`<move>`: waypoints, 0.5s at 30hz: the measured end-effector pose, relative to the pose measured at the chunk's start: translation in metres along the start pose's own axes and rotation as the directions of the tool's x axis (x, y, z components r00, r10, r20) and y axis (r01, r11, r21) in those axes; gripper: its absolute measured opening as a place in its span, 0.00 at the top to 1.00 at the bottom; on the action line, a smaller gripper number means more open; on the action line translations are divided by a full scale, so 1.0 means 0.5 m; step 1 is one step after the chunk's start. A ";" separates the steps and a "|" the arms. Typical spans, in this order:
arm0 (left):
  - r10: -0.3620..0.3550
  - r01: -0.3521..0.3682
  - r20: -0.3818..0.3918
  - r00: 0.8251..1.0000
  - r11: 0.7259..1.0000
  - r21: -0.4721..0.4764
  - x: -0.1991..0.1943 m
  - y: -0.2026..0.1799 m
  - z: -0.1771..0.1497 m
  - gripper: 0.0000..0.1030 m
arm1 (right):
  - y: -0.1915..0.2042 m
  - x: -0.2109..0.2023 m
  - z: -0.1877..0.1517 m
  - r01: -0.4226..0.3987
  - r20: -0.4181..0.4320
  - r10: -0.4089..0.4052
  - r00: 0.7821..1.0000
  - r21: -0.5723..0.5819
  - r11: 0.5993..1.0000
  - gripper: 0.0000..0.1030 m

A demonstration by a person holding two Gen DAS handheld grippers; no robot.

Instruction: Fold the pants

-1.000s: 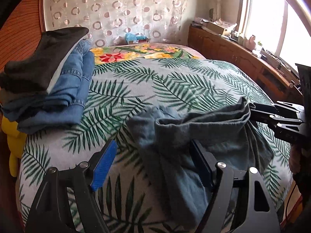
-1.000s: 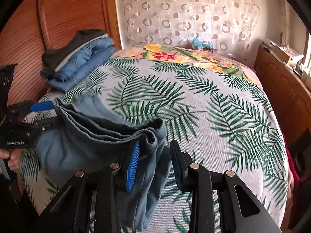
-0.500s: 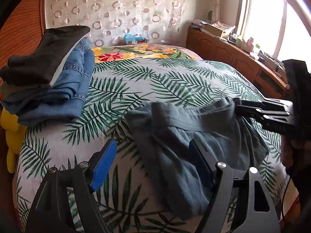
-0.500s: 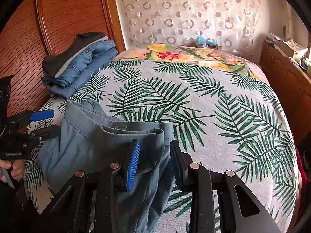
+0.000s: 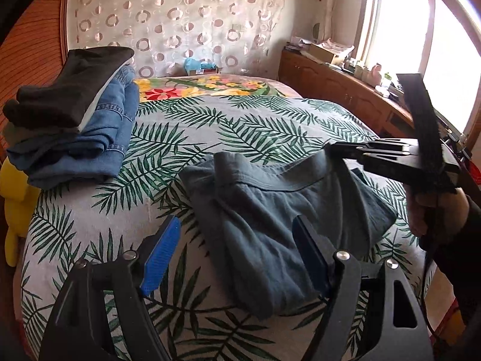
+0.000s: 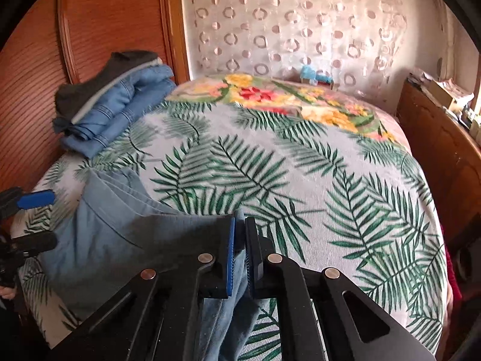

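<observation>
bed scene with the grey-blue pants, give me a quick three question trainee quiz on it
1. True or false: the right gripper is shut on the grey-blue pants.
2. Which gripper has open jaws with nothing pinched? A) left B) right
3. Fill in: the folded pile of jeans lies on the bed next to the wooden ____.

Key: 1 true. 2 A, the left gripper stands open over the pants. 3 headboard.
</observation>
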State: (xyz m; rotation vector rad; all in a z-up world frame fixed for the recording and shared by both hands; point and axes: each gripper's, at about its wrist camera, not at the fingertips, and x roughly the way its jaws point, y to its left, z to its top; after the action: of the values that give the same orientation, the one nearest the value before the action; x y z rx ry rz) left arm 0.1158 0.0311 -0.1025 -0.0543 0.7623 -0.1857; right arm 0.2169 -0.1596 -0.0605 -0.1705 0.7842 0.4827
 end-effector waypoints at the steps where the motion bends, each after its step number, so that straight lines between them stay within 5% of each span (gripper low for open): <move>1: -0.003 0.003 0.002 1.000 1.000 -0.001 -0.003 0.000 -0.003 0.25 | -0.002 0.001 0.000 -0.001 0.000 0.001 1.000 0.010 1.000 0.94; 15: -0.014 0.014 -0.007 1.000 1.000 -0.006 -0.046 -0.001 -0.074 0.26 | 0.003 -0.140 -0.114 -0.045 0.041 0.044 0.998 0.039 0.998 0.80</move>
State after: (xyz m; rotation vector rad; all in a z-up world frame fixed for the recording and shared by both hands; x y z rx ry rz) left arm 0.0740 0.0358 -0.1136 -0.0646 0.7699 -0.1974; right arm 0.1374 -0.2014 -0.0507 -0.1063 0.7594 0.5107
